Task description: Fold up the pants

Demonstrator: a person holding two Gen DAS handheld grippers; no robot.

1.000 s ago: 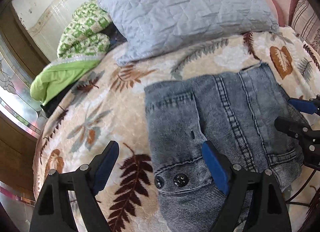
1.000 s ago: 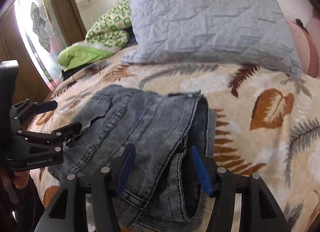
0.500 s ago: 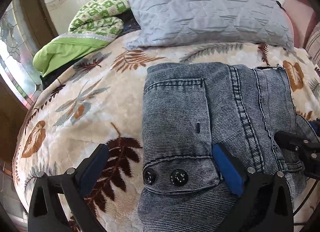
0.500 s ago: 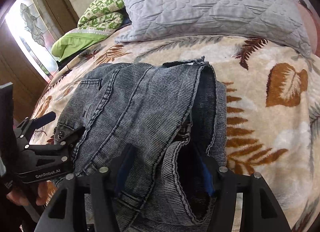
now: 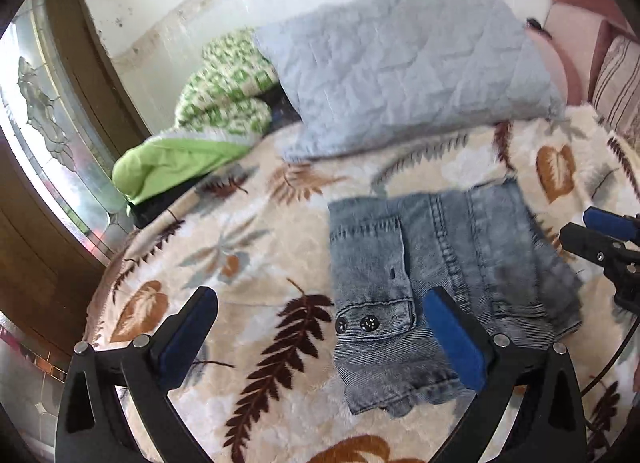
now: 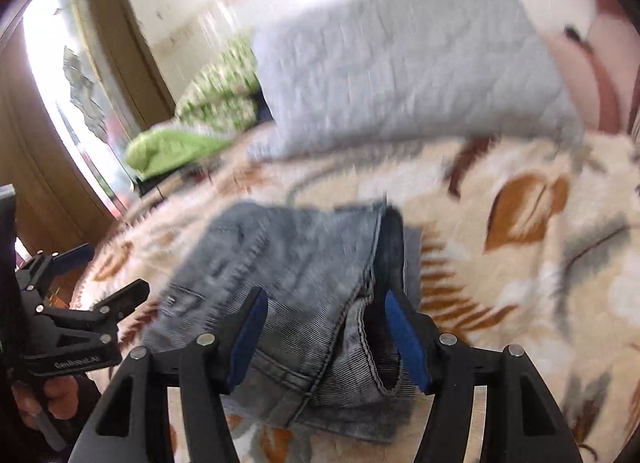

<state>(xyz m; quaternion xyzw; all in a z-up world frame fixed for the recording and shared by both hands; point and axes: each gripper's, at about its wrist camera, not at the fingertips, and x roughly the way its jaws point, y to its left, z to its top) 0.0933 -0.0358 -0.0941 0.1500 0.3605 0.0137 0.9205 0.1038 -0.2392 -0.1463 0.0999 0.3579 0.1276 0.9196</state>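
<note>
- The left gripper (image 5: 318, 337) is hanging wide open over the bed, holding nothing. One blue pad is sitting over the blanket (image 5: 248, 247) and the other over the near edge of the pants (image 5: 436, 267).
- The right gripper (image 6: 322, 333) is also gaping open and gripping nothing. The pants (image 6: 304, 275) are lying just under and between its two fingers.
- The pants are lying folded into a small bundle on the leafy blanket, with two dark buttons (image 5: 362, 324) showing near the left gripper's right finger.
- Half a second ago both grippers were sitting low and close, and the pants were filling most of each view. Now both are pulling back and up, so the pants are looking smaller and farther off.
- The right wrist picture is looking blurry.
- The bundle is keeping the same folded shape as before.
- Farther back, a gray pillow (image 5: 404, 71) is resting on the blanket, well apart from the pants.
- Beside the pillow, a green quilt (image 5: 208, 127) is lying in a heap near the window (image 5: 44, 131).
</note>
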